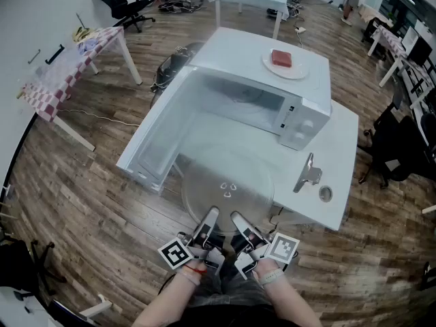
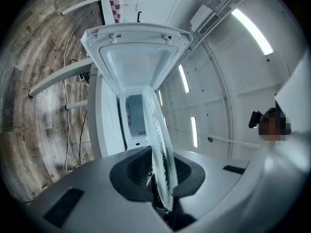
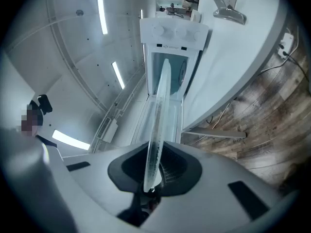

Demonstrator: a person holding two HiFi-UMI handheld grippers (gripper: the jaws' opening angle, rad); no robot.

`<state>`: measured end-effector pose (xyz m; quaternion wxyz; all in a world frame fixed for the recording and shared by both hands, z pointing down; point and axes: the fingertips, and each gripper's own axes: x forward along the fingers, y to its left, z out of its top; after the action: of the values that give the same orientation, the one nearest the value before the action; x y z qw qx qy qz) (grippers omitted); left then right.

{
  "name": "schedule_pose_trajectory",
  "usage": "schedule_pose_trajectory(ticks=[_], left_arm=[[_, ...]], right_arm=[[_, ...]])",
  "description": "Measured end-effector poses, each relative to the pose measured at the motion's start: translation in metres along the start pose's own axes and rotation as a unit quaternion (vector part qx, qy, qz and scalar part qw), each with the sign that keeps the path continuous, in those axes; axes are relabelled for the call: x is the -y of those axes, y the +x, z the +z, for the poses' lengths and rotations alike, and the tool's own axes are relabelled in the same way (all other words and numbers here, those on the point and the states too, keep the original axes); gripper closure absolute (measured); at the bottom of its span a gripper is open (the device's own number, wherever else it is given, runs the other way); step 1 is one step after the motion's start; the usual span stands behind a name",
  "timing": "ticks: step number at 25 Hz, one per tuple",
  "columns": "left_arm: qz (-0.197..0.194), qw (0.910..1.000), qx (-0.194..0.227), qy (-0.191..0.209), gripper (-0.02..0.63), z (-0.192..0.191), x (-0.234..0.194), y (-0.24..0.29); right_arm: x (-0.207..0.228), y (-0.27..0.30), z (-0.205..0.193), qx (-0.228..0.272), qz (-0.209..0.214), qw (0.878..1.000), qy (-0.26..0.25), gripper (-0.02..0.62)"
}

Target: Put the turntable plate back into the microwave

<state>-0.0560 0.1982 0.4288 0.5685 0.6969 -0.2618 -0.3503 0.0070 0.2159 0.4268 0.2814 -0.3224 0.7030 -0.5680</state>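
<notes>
The clear glass turntable plate [image 1: 228, 186] hangs level in front of the open white microwave [image 1: 272, 107], just outside its cavity. My left gripper [image 1: 210, 218] is shut on the plate's near rim at the left, and my right gripper [image 1: 240, 221] is shut on the near rim just to its right. In the left gripper view the turntable plate [image 2: 158, 140] shows edge-on between the jaws, with the microwave's door [image 2: 133, 57] swung open behind it. In the right gripper view the turntable plate [image 3: 158, 130] also stands edge-on, pointing at the microwave's cavity [image 3: 170, 76].
The microwave door [image 1: 153, 138] hangs open to the left. A white plate with a red block [image 1: 284, 61] sits on top of the microwave. A metal clip [image 1: 308, 172] and a small round piece [image 1: 325, 193] lie on the white table [image 1: 337, 162] to the right.
</notes>
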Motion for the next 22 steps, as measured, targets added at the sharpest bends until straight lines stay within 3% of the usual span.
schedule_pose_trajectory(ticks=[22], left_arm=[[-0.007, 1.0000, 0.005, 0.000, 0.557, -0.022, -0.001, 0.008]], right_arm=[[0.005, -0.019, 0.012, -0.003, 0.007, 1.000, -0.003, 0.546]])
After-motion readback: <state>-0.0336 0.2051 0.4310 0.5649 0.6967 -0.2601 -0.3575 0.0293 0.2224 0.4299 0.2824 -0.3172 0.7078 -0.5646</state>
